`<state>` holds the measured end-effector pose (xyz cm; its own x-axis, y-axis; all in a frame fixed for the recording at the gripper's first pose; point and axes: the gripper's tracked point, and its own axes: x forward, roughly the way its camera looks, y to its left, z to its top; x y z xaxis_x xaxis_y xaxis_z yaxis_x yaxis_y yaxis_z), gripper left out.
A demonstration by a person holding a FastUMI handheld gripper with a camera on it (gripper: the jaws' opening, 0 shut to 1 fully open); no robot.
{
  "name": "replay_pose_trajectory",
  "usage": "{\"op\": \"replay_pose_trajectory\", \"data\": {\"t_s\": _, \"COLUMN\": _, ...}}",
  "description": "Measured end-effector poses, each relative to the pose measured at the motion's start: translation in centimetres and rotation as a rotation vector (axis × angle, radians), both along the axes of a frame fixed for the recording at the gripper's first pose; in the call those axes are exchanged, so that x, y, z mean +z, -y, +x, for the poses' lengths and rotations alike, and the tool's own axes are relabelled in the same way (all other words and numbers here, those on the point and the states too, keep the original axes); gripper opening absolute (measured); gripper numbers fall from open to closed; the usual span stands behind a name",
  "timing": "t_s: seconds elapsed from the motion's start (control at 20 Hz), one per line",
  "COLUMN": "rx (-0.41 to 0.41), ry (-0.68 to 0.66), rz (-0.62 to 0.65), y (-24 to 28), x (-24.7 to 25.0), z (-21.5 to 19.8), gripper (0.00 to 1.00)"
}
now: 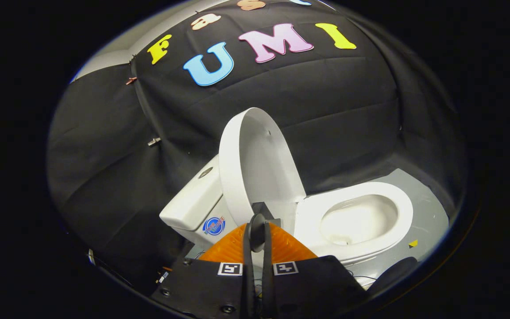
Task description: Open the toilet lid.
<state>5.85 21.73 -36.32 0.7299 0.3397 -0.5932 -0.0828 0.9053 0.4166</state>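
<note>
Dim booth, bright overhead glare, strong fisheye edge distortion.

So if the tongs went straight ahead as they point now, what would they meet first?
Most likely the raised white oval plastic toilet lid, near its lower hinge end: the shut tongs sit just before it. Depth is unclear in this fisheye view; whether they touch it already cannot be told.
</note>
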Motion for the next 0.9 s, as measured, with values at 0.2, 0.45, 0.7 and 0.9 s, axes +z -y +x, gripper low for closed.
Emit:
{"op": "replay_pose_trajectory", "data": {"t_s": 0.2, "rx": 0.029, "ry": -0.005, "rz": 0.003, "y": -1.9, "x": -0.1, "z": -0.1, "gripper": 0.11}}
{"op": "replay_pose_trajectory", "data": {"t_s": 0.45, "rx": 0.058, "ry": -0.011, "rz": 0.003, "y": -3.8, "x": -0.2, "z": -0.2, "gripper": 0.11}}
{"op": "replay_pose_trajectory", "data": {"t_s": 0.7, "rx": 0.083, "ry": -0.017, "rz": 0.001, "y": -5.5, "x": -0.4, "z": -0.3, "gripper": 0.11}}
{"op": "replay_pose_trajectory", "data": {"t_s": 0.9, "rx": 0.09, "ry": -0.02, "rz": -0.003, "y": -6.1, "x": -0.4, "z": -0.2, "gripper": 0.11}}
